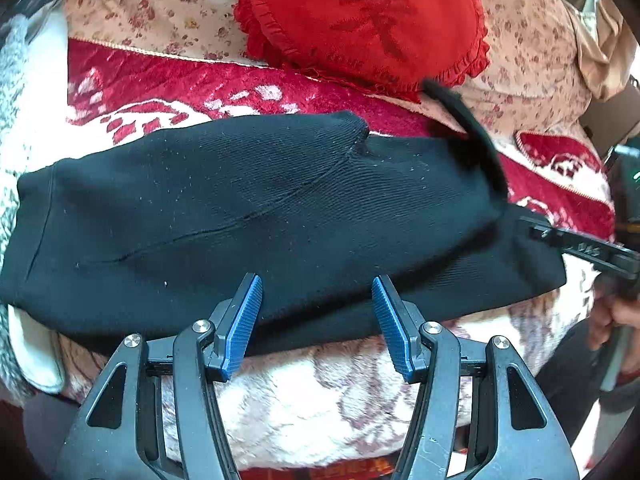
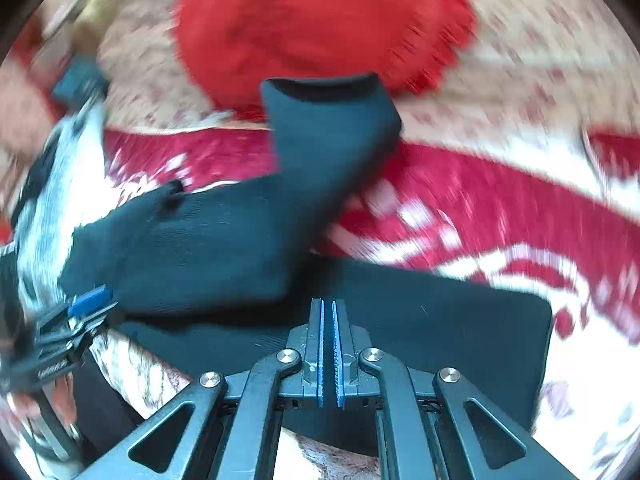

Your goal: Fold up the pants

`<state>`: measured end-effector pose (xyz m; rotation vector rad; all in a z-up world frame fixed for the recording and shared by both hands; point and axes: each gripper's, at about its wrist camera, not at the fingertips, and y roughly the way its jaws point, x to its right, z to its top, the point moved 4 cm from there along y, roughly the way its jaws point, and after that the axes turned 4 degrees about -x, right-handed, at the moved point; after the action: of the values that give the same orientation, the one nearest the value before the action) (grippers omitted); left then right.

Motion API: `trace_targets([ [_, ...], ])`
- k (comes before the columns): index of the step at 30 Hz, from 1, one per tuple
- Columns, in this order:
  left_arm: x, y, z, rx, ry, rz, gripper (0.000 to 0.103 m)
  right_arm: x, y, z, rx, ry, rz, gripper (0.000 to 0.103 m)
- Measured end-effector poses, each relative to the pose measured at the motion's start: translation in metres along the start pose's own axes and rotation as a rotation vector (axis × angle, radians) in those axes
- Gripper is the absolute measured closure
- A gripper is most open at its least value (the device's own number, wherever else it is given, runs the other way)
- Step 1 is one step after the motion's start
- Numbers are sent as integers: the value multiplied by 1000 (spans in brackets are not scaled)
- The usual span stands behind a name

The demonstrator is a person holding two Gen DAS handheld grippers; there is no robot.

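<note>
The black pants (image 1: 256, 216) lie across a red and white patterned blanket (image 1: 168, 88), folded lengthwise, one leg end lifted at the right. My left gripper (image 1: 317, 292) is open and empty, its blue pads just over the pants' near edge. My right gripper (image 2: 329, 312) is shut with its pads together over the pants (image 2: 224, 248); no cloth shows between the pads. A pant leg (image 2: 332, 128) stands curled up beyond it. The right gripper also shows at the right edge of the left wrist view (image 1: 580, 246). The left gripper's blue pad shows at the left of the right wrist view (image 2: 90, 298).
A red heart-shaped pillow (image 1: 368, 24) lies behind the pants on a floral cover (image 1: 152, 4). It also shows in the right wrist view (image 2: 320, 24), which is motion-blurred. A grey fleecy cloth (image 1: 12, 80) lies at the far left.
</note>
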<state>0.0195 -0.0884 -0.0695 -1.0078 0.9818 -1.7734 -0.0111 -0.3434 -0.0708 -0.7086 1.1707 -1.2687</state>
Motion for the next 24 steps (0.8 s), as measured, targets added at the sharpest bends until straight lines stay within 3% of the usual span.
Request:
trace_targets([
  [4, -3, -3, -1, 11, -25, 25, 47, 5, -10, -2, 61, 30, 27, 96],
  [8, -5, -3, -3, 10, -42, 45, 47, -14, -16, 3, 85, -18, 44, 74],
  [14, -7, -7, -5, 17, -49, 69, 47, -46, -3, 7, 78, -63, 35, 72],
  [24, -11, -11, -6, 27, -81, 57, 47, -36, -1, 21, 112, -26, -93, 65],
])
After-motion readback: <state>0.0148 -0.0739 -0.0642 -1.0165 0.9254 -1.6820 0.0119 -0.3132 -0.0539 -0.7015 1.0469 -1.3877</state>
